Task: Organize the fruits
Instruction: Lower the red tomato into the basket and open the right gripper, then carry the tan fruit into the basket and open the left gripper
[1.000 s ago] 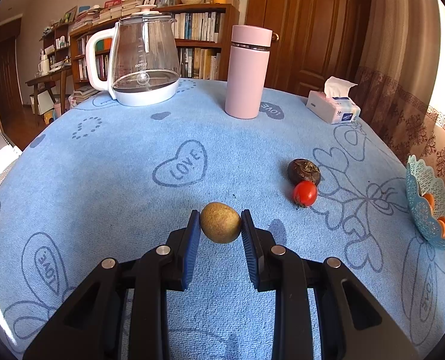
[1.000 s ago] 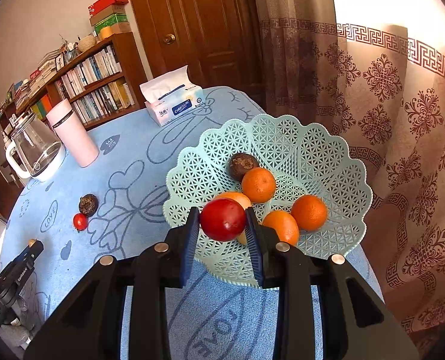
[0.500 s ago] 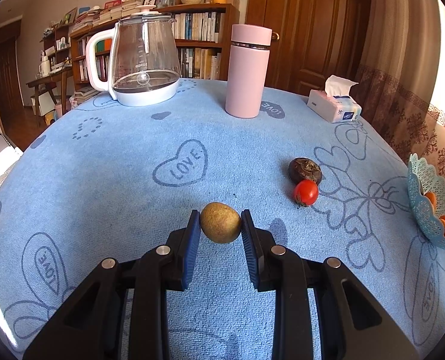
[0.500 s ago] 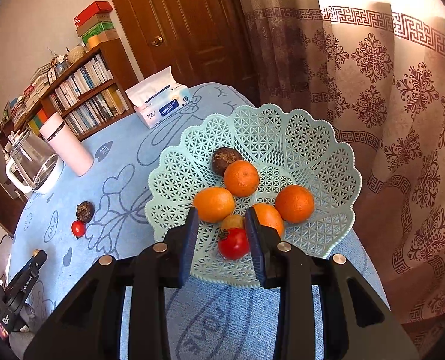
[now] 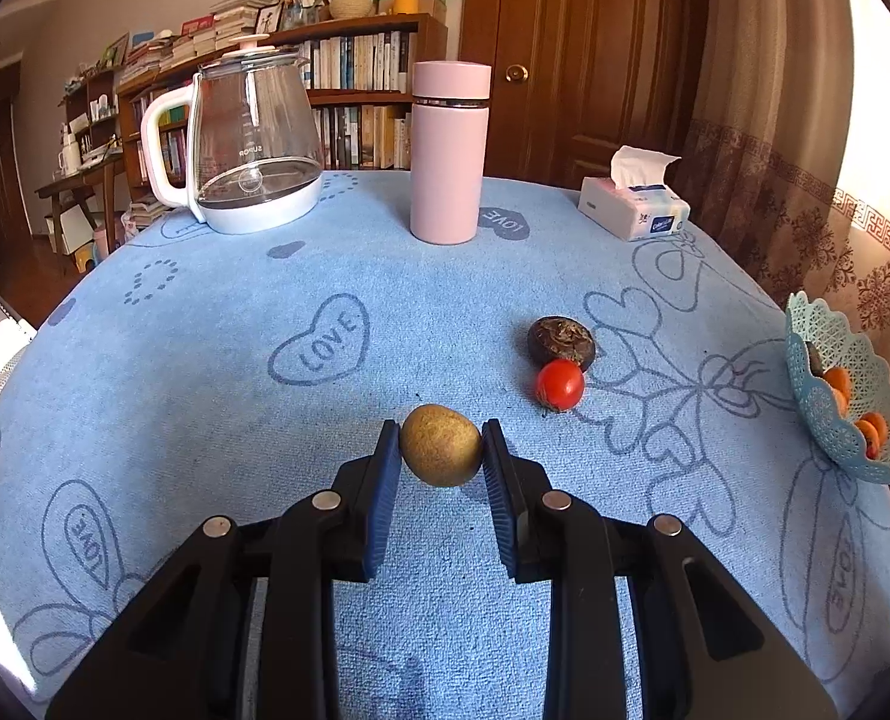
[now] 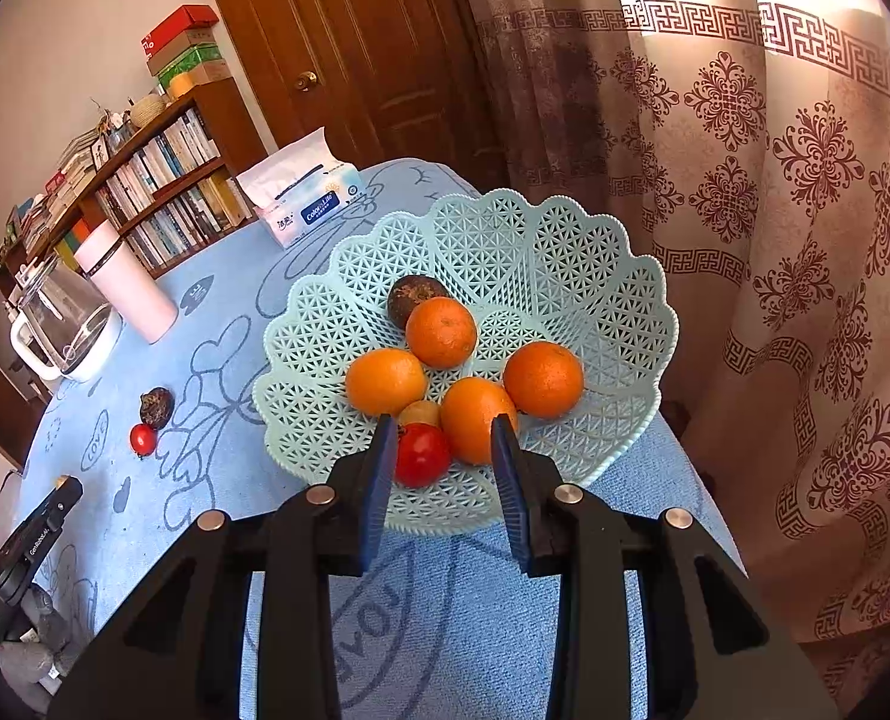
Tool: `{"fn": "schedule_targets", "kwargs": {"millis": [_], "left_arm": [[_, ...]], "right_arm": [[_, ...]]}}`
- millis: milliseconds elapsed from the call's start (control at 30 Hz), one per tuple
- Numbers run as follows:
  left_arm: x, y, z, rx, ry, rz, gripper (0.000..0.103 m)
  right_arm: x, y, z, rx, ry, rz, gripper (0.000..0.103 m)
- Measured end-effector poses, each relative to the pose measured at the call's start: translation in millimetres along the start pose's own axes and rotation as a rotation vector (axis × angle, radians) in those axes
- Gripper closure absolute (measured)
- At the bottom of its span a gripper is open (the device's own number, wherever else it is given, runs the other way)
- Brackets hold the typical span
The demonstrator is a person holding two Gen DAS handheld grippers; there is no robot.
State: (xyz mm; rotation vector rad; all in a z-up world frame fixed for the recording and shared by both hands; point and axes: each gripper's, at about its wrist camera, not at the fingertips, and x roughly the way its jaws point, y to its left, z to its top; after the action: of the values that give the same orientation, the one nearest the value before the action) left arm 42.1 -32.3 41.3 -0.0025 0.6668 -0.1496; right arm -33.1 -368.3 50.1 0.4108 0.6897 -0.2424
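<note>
My left gripper (image 5: 440, 450) jaws pinch one kiwi (image 5: 440, 445) at frame centre. Right gripper (image 6: 445, 456) jaws stand spread around one red tomato (image 6: 422, 455) lying in the basket (image 6: 565, 252) with four oranges (image 6: 441, 331).

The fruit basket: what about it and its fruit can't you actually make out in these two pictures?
- Left wrist view: the basket is cut off by the right edge, and its wall hides most fruit; only orange slivers show.
- Right wrist view: a small yellowish fruit is mostly hidden behind the tomato and the left orange; its kind is unclear.
- Right wrist view: the dark fruit is partly covered by the top orange.
</note>
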Motion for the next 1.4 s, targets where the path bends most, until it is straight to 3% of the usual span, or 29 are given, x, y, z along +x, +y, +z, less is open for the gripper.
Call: {"fn": "schedule_targets", "kwargs": {"millis": [33,100,167,400,667,1033,1400], "left_arm": [[-2.1,-4.4,0.1,0.01,-0.002,-0.006,0.075],[-5.7,-13.9,1.6,0.029,-0.008,-0.018,0.075],[-9.2,-23.0,3.0,0.046,-0.013,-0.03,0.075],[-17.8,-53.7,12.4,0.097,-0.025,-0.077,0.075],[-19.2,-92.6,21.3,0.151,-0.017,-0.166,0.075],[-15.0,-170.3,29.9,0.272,-0.018,-0.296,0.075],[-6.4,-224.1,28.5,0.349,-0.009,-0.35,0.075]], "right_arm": [[1.3,0.8,0.3,-0.002,0.001,0.006,0.069],[3.8,2.7,1.1,-0.006,-0.001,0.02,0.057],[7.4,6.7,2.2,-0.029,0.0,0.023,0.055],[20.7,11.1,3.0,-0.112,0.017,-0.053,0.054],[8.6,-5.3,1.5,-0.092,-0.022,-0.087,0.054],[-10.0,-15.5,3.0,-0.057,-0.122,-0.044,0.054],[-16.9,-33.4,5.1,-0.024,-0.155,-0.038,0.054]]}}
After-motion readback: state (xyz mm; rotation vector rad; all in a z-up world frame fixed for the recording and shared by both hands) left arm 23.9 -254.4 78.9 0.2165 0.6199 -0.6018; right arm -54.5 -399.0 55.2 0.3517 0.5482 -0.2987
